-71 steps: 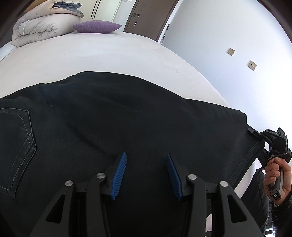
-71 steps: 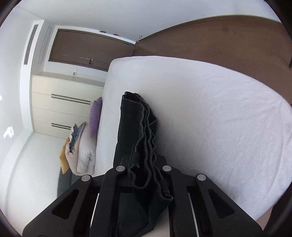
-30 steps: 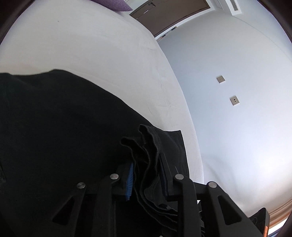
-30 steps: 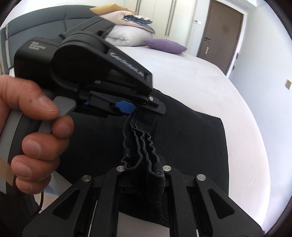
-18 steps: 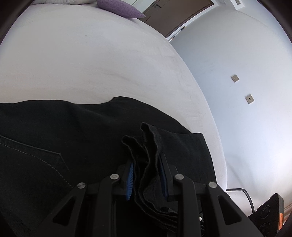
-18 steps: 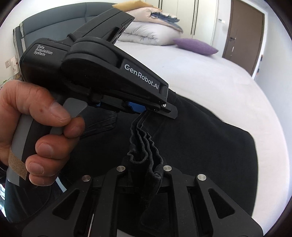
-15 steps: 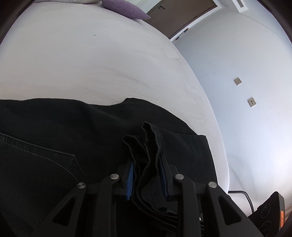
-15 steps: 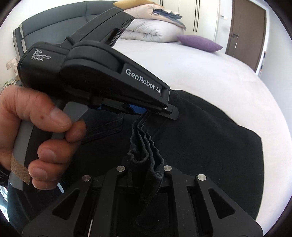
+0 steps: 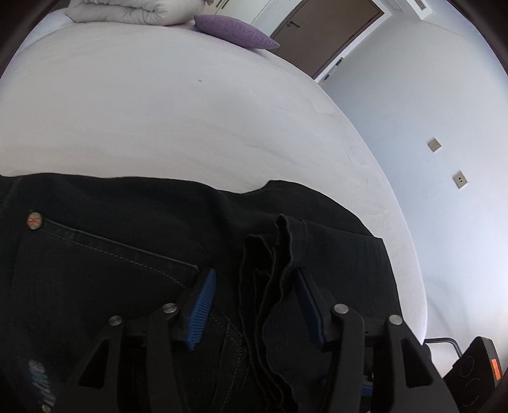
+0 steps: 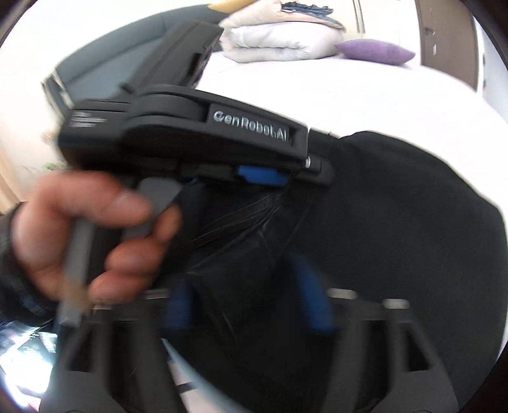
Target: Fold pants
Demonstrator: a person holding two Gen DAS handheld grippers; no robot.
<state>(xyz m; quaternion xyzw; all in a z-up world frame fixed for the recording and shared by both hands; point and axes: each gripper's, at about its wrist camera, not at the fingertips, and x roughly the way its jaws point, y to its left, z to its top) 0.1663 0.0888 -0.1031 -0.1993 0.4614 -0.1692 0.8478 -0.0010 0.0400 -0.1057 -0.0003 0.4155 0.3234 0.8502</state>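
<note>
Black pants lie folded over on the white bed, the back pocket with a rivet at the left. My left gripper is open, its blue pads apart on either side of the bunched leg hems, which rest loose between them. In the blurred right wrist view my right gripper is open too, with the pants just ahead of it. The left gripper's body and the hand on it fill the left of that view.
A purple pillow and a folded white duvet lie at the head of the bed. A brown door and a white wall with sockets stand to the right. The bed's edge curves along the right.
Both grippers have opened and let go of the bunched hems, which now lie on the folded pants. The right wrist view is blurred from motion.
</note>
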